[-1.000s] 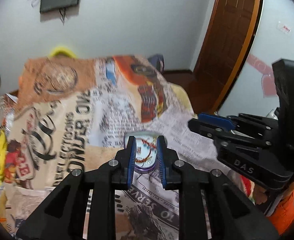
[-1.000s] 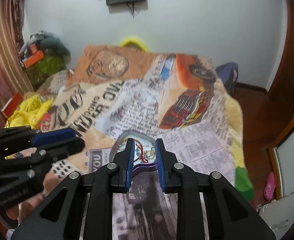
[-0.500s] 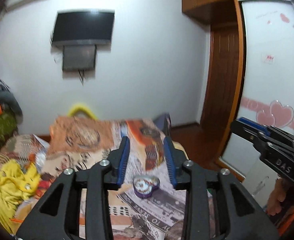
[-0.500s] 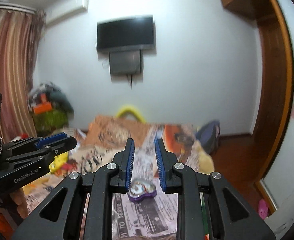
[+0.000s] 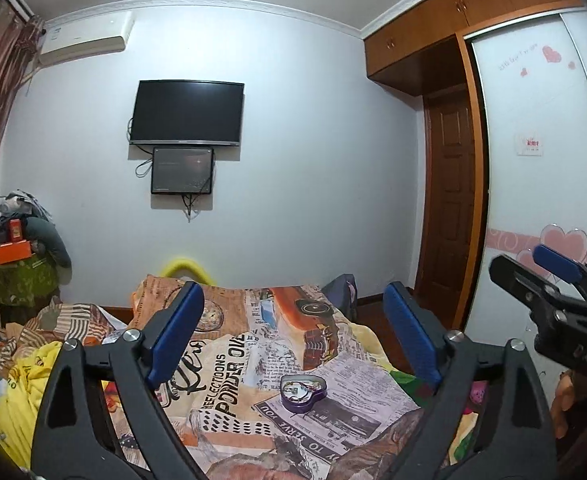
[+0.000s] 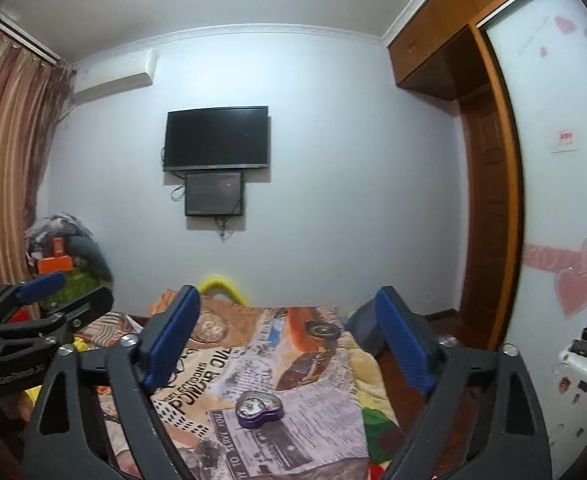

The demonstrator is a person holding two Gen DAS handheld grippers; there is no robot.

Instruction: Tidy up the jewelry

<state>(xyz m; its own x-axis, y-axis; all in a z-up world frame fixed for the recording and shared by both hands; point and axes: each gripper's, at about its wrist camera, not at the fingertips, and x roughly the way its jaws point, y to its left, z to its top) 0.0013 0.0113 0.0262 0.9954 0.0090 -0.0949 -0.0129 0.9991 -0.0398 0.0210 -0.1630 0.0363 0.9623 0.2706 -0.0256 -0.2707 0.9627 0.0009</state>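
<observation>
A purple heart-shaped jewelry box (image 5: 303, 392) lies open on the printed bedspread (image 5: 229, 364), with small jewelry pieces inside. It also shows in the right wrist view (image 6: 259, 409). My left gripper (image 5: 293, 336) is open wide and empty, raised above and behind the box. My right gripper (image 6: 289, 340) is open wide and empty too, held above the box. The right gripper shows at the right edge of the left wrist view (image 5: 549, 292), and the left gripper at the left edge of the right wrist view (image 6: 33, 312).
A TV (image 5: 186, 114) hangs on the far wall. Yellow clothes (image 5: 17, 384) lie at the bed's left. A cluttered pile (image 5: 17, 256) stands in the left corner. A wooden door (image 5: 449, 208) and a wardrobe with heart stickers (image 5: 553, 200) are on the right.
Both grippers have pulled up and back from the heart box and opened wide. The box stays on the bed, now small and far below.
</observation>
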